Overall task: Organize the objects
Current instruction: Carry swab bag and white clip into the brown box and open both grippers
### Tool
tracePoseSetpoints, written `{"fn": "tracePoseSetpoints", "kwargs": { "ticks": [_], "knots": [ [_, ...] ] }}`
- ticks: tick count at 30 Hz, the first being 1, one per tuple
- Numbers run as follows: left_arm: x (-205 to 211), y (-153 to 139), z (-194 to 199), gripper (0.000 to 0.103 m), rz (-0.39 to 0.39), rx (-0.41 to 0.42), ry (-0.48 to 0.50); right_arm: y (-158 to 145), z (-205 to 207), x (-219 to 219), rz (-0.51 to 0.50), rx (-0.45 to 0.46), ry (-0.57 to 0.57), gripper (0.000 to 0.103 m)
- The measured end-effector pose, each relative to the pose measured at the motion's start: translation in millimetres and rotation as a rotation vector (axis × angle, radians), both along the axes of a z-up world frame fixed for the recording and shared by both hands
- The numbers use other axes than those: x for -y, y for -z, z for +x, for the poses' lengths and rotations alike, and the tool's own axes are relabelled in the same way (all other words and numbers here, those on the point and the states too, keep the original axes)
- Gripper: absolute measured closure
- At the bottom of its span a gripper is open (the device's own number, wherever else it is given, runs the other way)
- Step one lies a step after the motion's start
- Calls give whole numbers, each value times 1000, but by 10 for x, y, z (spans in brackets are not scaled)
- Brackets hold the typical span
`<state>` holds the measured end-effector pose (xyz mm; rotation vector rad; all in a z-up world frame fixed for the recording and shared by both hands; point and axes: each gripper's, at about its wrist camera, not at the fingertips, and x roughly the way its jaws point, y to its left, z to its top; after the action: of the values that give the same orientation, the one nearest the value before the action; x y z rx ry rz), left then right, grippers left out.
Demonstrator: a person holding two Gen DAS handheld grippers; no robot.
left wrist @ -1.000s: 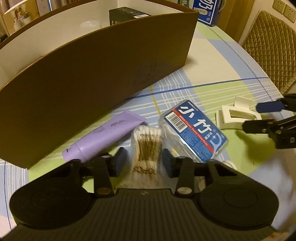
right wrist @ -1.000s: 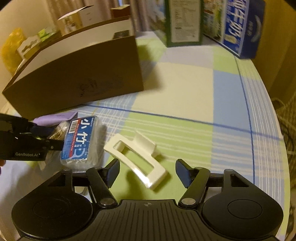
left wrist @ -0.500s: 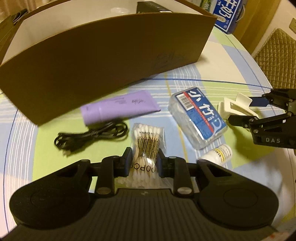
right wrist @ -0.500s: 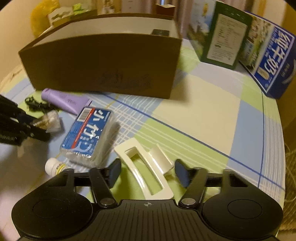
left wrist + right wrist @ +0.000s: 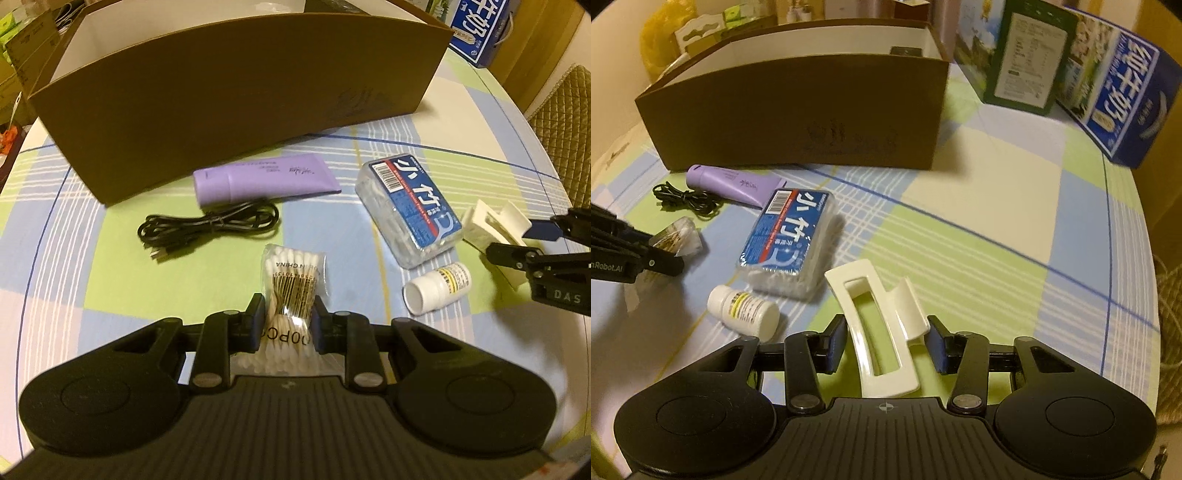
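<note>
You're working the loose items in front of the brown box [image 5: 236, 110], which is sitting open-topped at the back as the likely destination. Far left on the table: black cable [image 5: 207, 227], coiled, untouched, just beside the purple tube [image 5: 264, 179], which is lying against the box wall.

Your left gripper [image 5: 288, 321] is clenching the cotton swab bag [image 5: 293, 284] mid-pack. The pads are squeezing its waist, so the bag is bunching there. It's looking raised off the checked tablecloth [image 5: 979, 206], though I can't tell for sure.

Centre: floss pick box [image 5: 410, 210] and small white bottle [image 5: 437, 288] are lying on their sides, waiting.

Right: your right gripper [image 5: 888, 343] is straddling the white hair claw [image 5: 882, 332], jaws not quite closed. A gap is showing on each side, so nothing's being gripped yet. Close squarely; the clip's curved shell could be slipping sideways.
</note>
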<state>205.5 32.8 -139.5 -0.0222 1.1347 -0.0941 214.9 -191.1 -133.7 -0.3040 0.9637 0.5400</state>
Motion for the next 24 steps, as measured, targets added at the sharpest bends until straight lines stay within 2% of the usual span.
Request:
{"fn": "tracePoseSetpoints", "kwargs": {
  "ticks": [13,24],
  "knots": [
    [-88,-72,-196,85,-10,1,-44,-180,-121,253,81,-32,81,60],
    [-243,-399,-398,85,-36,78,-91,-432,-176,153,159,-14,58,60]
  ]
}}
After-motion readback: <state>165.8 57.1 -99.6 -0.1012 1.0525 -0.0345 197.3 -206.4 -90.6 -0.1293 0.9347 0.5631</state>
